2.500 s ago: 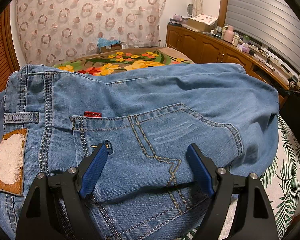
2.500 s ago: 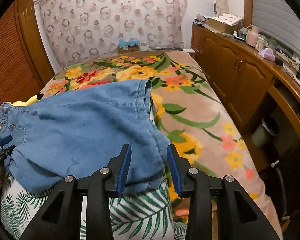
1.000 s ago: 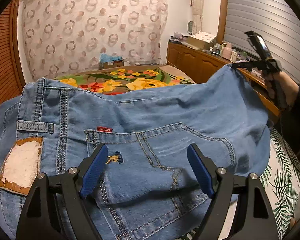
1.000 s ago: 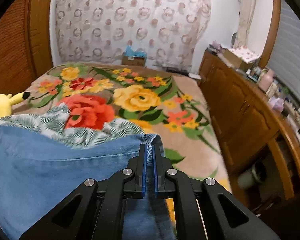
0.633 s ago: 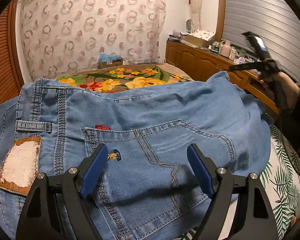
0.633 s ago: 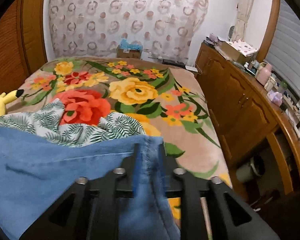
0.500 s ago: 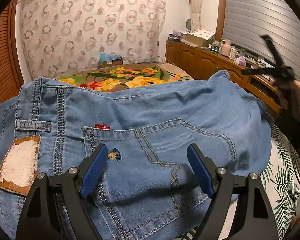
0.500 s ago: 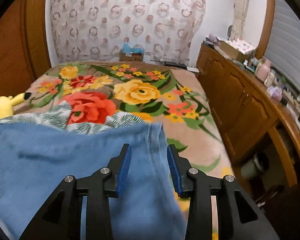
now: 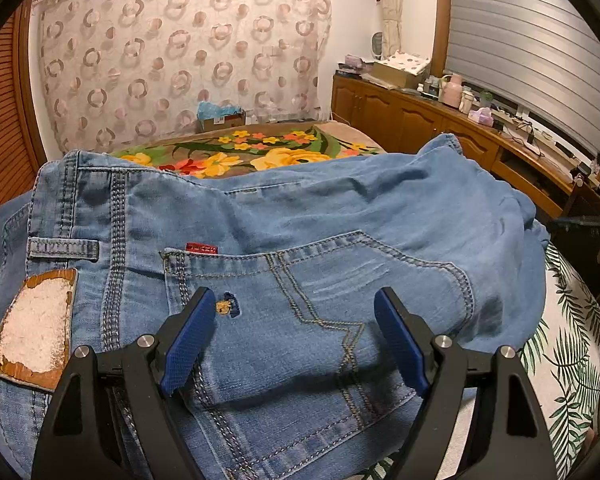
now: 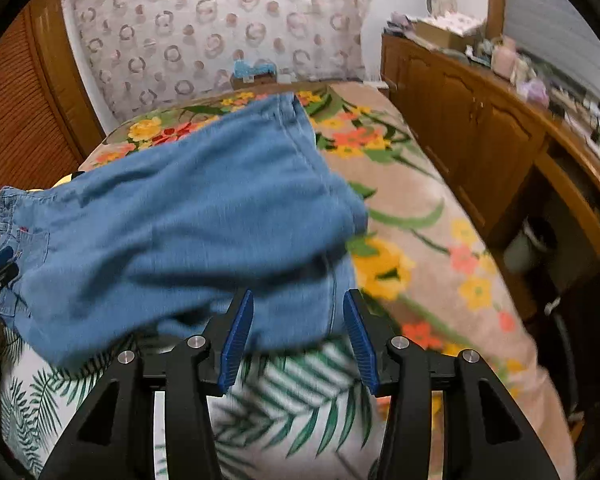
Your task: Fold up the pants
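Presently catalogued: one pair of blue denim pants, lying on the bed partly folded, the waist end toward the left gripper and the leg end toward the right gripper.

Left gripper: jaws wide apart, straddling the back pocket without pinching it. It looks placed to steady the waist end while the other end is handled; whether its lower parts press on the cloth cannot be told.

Right gripper: jaws opening, with nothing clamped between them. The folded leg edge lies just beyond the tips, over a leaf-print sheet. Judged a release, leaving the leg end laid over the rest.

Other fittings: flowered blanket beneath, wooden cabinets along the right, patterned curtain behind.

Hard to read: the right wrist view is smeared, so the fold's edges and layer count are unclear. The pants' near side is cut off under the left gripper. A yellow thing at the far left edge is mostly covered.
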Motion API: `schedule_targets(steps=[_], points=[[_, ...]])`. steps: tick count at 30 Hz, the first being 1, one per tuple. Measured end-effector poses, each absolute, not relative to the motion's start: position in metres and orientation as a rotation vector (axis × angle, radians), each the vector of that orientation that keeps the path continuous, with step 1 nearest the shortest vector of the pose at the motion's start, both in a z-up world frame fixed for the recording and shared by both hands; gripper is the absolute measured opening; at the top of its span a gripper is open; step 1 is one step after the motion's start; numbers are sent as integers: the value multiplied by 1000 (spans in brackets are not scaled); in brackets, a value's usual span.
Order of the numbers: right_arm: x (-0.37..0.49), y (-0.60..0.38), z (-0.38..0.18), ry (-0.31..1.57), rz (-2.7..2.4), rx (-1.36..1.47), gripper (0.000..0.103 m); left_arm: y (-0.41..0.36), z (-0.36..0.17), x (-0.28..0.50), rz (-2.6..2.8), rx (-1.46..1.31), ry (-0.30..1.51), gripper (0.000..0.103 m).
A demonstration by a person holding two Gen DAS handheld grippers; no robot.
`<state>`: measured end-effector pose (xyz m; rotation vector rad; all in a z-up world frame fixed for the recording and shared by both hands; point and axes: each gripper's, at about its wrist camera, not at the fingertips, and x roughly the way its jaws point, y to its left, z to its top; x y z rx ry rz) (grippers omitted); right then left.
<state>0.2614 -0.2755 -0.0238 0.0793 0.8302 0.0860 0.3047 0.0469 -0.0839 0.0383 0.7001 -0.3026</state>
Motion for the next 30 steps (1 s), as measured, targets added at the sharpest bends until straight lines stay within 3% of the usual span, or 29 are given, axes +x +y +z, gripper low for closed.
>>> schedule_targets(steps=[7,13,20,30], points=[[263,-291,-30,869,127,156,50,47,-84,305,-303,40,698,82],[261,-317,-24,851,176,235,69,47,-84,305,-303,42,697,82],[290,-334,-38,831,156,317,70,47,-84,305,-303,44,696,82],[297,-296,-37,839,87,222,68,79,-56,272,-252,9,685,82]])
